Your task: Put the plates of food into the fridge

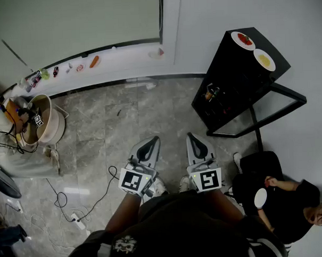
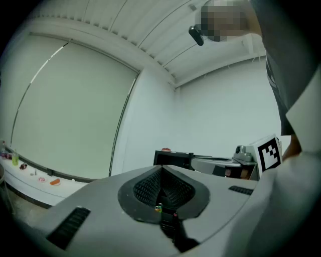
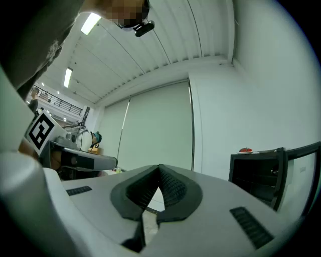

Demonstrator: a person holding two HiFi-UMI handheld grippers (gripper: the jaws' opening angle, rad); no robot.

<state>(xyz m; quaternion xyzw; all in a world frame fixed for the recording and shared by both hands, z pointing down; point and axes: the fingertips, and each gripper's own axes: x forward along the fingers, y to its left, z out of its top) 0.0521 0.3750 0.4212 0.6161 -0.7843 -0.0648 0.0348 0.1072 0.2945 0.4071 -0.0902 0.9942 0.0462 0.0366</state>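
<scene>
Both shut and empty: the right tool (image 1: 193, 137) lies nearer than the left tool (image 1: 150, 140) to the red-food plate (image 1: 244, 40) and yellow-food plate (image 1: 264, 59) atop the fridge (image 1: 229, 95), at one o'clock.

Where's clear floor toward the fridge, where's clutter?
Clear: tile floor bordered by window ledge and fridge. Crowded: cables and tub left; seated person by the open door; red-food plate and yellow-food plate on the fridge top.
</scene>
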